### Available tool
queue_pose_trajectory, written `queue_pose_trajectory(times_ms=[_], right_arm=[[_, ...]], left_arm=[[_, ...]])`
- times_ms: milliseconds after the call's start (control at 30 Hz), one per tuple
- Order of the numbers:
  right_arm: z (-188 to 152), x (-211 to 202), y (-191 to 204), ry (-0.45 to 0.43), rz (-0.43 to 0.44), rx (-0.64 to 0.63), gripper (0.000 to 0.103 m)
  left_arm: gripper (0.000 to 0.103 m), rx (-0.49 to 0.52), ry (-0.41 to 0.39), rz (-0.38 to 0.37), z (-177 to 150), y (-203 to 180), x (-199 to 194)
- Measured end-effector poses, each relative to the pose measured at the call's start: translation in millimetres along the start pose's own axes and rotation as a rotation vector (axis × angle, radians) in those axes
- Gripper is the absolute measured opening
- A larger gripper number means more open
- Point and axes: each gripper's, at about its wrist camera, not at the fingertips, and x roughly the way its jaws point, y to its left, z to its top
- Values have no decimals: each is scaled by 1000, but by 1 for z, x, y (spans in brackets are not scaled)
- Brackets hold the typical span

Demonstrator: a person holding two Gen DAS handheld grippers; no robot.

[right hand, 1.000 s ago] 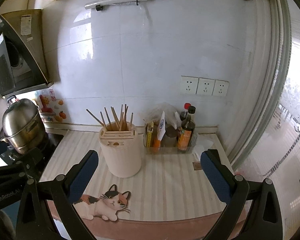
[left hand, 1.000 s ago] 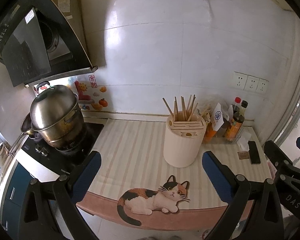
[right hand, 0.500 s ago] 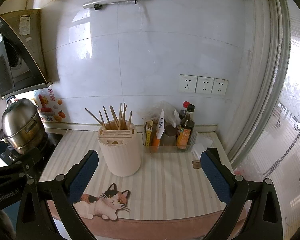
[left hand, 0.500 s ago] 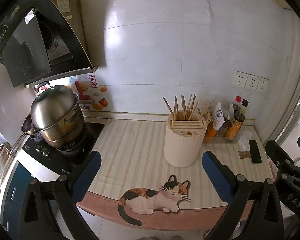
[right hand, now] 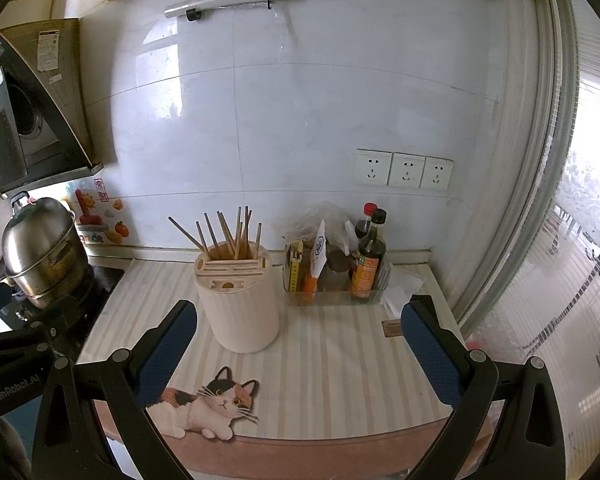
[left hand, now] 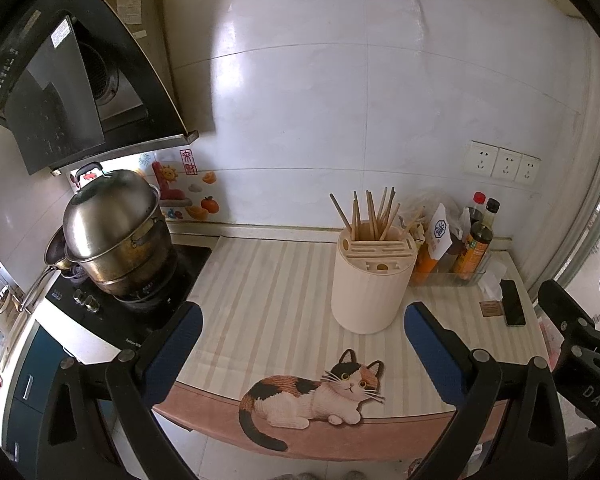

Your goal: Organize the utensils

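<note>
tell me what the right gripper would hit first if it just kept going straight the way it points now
Probably the clear condiment tray with its bottles. The right gripper, open and empty, points across bare striped counter just right of the cream utensil holder; depth is hard to judge, so it may graze the holder.

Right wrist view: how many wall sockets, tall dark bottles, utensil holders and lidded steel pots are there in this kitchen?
Wall sockets: 3
Tall dark bottles: 2
Utensil holder: 1
Lidded steel pot: 1
Total: 7
</note>
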Motion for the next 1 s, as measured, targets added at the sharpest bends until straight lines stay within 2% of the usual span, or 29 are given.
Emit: queue_pose_trajectory(times_ms=[1000], right_arm=[[-1, -1, 5, 7, -3, 12, 103]], left_arm=[[103, 1, -12, -4, 1, 6, -2]])
